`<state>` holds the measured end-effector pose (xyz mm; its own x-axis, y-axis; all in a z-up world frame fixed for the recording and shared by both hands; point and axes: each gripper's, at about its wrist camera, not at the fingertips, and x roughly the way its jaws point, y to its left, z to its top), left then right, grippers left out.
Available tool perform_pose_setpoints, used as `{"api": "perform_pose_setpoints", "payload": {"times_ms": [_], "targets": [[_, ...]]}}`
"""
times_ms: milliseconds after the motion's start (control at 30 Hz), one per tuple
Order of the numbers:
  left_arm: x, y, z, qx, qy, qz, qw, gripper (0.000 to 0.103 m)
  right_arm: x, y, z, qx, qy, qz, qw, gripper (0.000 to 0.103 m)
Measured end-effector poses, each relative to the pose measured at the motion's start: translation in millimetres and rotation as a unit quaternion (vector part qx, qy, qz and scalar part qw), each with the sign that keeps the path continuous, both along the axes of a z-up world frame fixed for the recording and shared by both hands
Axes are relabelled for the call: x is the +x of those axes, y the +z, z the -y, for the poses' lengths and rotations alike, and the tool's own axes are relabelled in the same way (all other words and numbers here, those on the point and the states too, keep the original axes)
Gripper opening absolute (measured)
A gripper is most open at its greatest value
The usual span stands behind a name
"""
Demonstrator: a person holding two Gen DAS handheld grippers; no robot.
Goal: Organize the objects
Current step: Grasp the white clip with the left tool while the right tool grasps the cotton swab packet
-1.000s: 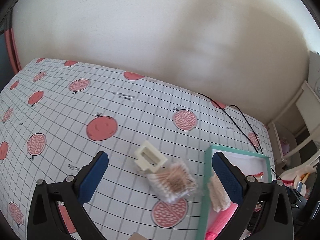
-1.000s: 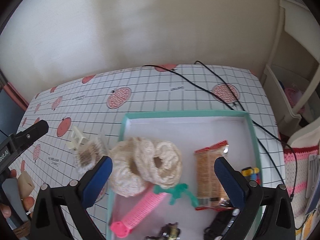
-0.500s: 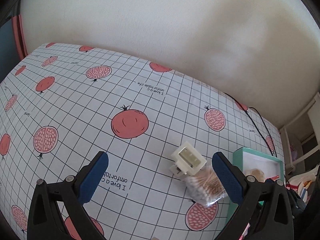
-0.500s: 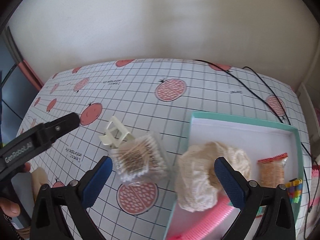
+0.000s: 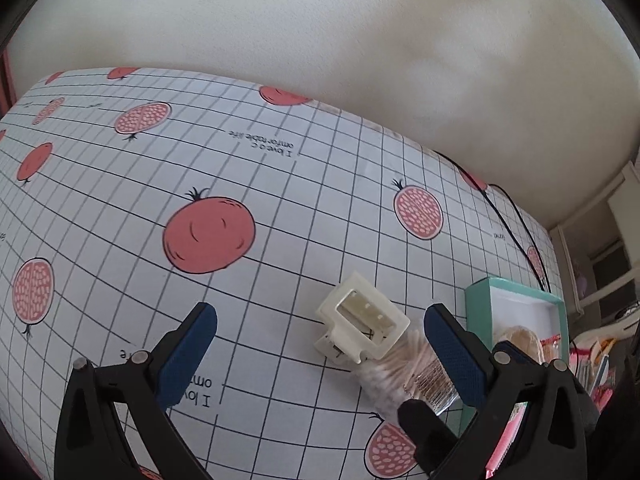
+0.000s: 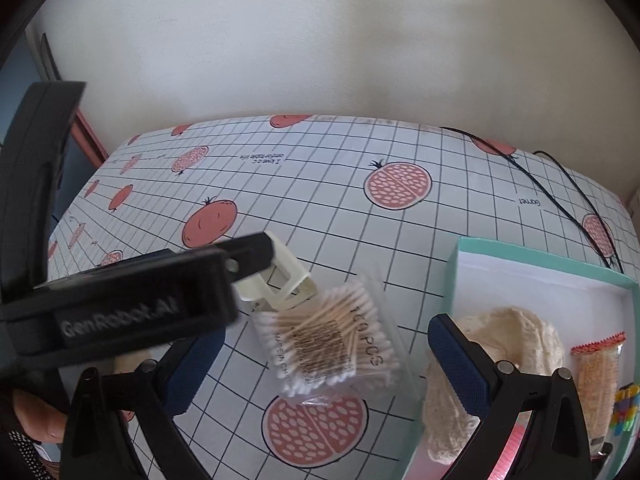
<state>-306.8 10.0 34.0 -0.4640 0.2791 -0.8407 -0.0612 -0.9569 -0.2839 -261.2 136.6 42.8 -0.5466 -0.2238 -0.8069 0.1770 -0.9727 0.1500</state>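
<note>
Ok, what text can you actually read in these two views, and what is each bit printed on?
"GenRobot.AI": on the left gripper, seen from the right wrist view.
"100 PCS": on the cotton swab pack.
"I love a comfortable life": seemingly, printed upside down on the tablecloth; partly blurred.
Barcode and side lettering on the swab pack: too small to read.
Snack packet: no legible text.

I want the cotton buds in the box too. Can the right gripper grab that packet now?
Probably yes. The right gripper is open, with the cotton bud packet lying flat on the table between its fingers. Nothing covers the packet; only the cream hair clip touches its far edge, and the left gripper hovers close by.
</note>
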Motion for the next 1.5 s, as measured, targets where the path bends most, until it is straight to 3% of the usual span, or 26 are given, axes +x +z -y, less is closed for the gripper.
{"api": "perform_pose_setpoints", "payload": {"times_ms": [267, 467, 533, 667, 733, 967, 1267, 1500], "targets": [[3.8, -6.1, -15.4, -0.018, -0.031, -0.015, 0.9993, 0.103, -2.5, -14.3, -1.7, 0.01, -0.007, 0.018, 1.0, 0.097], [3.1, -12.5, -24.2, -0.034, -0.045, -0.019, 0.9982, 0.096, -2.3, -17.2, 1.2, 0.019, -0.011, 0.02, 1.0, 0.095], [2.6, -16.3, -23.7, -0.032, -0.045, -0.015, 0.9983, 0.083, -3.0, -17.9, 2.6, 0.022, -0.011, 0.019, 1.0, 0.094], [2.2, -22.1, -21.8, -0.035, -0.042, -0.011, 0.9984, 0.072, -3.7, -19.4, 4.2, 0.023, -0.009, 0.021, 0.999, 0.091], [1.8, -24.8, -19.8, -0.032, -0.042, -0.007, 0.9986, 0.058, -4.0, -22.0, 3.4, 0.016, -0.006, 0.028, 0.999, 0.088], [3.2, -29.8, -4.2, -0.024, -0.026, -0.002, 0.9994, 0.057, -5.6, -26.5, 4.7, 0.028, -0.011, 0.031, 0.999, 0.084], [5.1, -32.1, 14.9, -0.041, 0.005, 0.017, 0.999, 0.057, -9.0, -31.5, 12.7, 0.052, -0.022, 0.031, 0.998, 0.084], [5.9, -32.5, 22.1, -0.05, 0.017, 0.026, 0.9983, 0.056, -8.9, -33.3, 13.4, 0.047, -0.026, 0.036, 0.998, 0.076]]}}
